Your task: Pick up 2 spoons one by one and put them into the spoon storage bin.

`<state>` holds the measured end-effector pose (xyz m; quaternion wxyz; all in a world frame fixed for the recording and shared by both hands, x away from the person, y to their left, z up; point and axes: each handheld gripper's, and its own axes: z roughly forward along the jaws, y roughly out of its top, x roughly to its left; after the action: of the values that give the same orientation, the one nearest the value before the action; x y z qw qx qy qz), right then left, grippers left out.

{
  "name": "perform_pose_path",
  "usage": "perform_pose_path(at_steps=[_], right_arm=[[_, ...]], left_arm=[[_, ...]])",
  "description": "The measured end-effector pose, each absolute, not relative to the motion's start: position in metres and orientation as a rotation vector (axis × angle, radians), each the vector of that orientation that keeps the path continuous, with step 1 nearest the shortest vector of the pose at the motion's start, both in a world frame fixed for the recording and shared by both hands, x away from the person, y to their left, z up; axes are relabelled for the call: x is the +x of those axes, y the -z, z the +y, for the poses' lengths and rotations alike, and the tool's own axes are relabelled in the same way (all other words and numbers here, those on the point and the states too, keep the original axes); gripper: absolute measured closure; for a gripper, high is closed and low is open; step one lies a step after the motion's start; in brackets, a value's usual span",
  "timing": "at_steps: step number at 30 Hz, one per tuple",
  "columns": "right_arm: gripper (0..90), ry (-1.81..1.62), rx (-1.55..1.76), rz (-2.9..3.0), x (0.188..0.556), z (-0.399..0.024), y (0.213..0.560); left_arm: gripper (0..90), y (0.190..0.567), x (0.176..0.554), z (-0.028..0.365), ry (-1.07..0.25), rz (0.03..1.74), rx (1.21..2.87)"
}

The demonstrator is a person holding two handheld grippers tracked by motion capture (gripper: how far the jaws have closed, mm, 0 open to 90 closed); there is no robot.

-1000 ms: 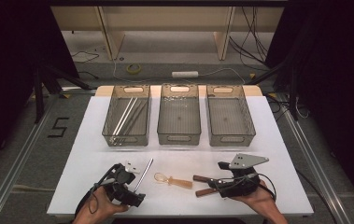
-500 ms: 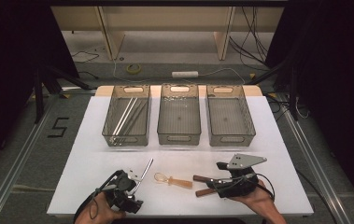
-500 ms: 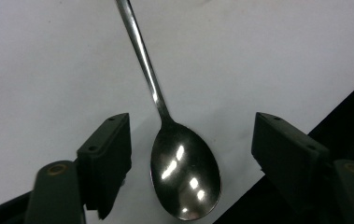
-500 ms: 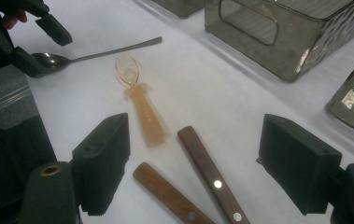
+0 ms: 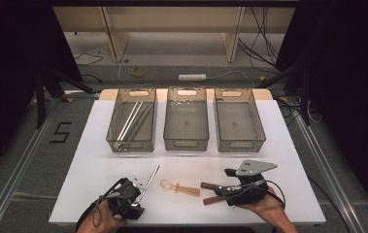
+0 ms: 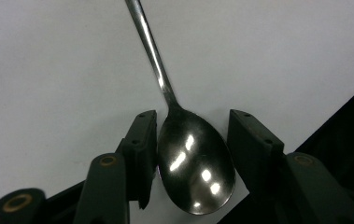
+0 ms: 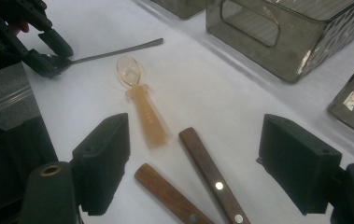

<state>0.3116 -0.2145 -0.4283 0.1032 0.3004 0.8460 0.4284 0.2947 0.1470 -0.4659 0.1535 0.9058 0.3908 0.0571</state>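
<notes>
Two jaws of my left gripper have just been closing, part-spread around the spoon bowl lying between them; one pad touches. I'd centre before squeezing. Right gripper gapes wide.

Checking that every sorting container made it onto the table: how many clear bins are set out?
3, in a row across the far half of the table: left bin with long metal pieces inside, middle bin, right bin. None look hidden.
</notes>
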Motion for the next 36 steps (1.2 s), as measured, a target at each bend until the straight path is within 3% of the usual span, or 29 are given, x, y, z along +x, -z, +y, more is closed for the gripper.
perform_pose_path(at_steps=[36], right_arm=[[26.2,-1.265,0.884,2.495,0.311,-0.215,0.428]], left_arm=[[60.7,0.464,0.306,0.161,-0.091,1.184,2.563]])
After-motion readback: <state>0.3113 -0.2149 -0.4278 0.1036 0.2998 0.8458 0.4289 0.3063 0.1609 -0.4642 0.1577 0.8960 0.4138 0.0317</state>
